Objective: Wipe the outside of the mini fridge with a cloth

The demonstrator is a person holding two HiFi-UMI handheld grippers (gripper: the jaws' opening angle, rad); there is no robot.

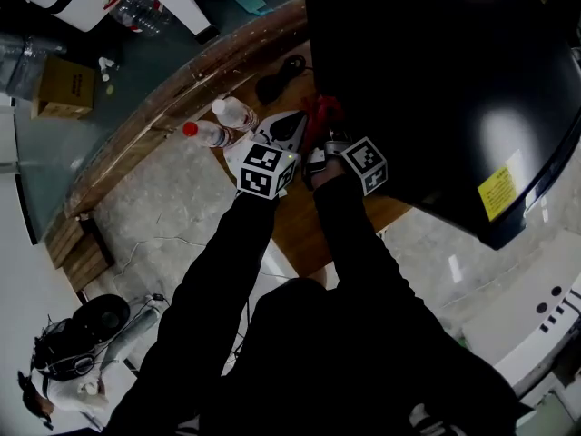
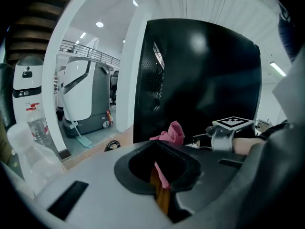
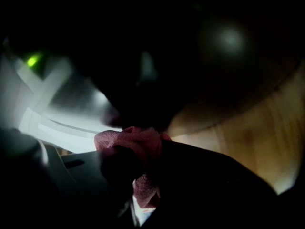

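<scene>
Right gripper view shows the right gripper [image 3: 140, 171] pinching the pink cloth [image 3: 126, 140] tightly; it should press the cloth flat and low on the fridge [image 1: 436, 71], inward from the curved edge of the table [image 1: 300, 234], while the left gripper [image 2: 162, 175], nearly closed and seemingly empty, keeps aside.

This looked like a robotics lab or demonstration hall. A white service robot [image 2: 28, 87] and a grey-and-white floor machine [image 2: 86, 99] stood beyond a broad white arch [image 2: 71, 46], under recessed ceiling lights [image 2: 99, 25] and a railed mezzanine [image 2: 90, 56]. A cardboard box [image 1: 65, 87] sat on the teal floor [image 1: 136, 57] past the wooden tabletop's [image 1: 300, 234] curved edge.
</scene>
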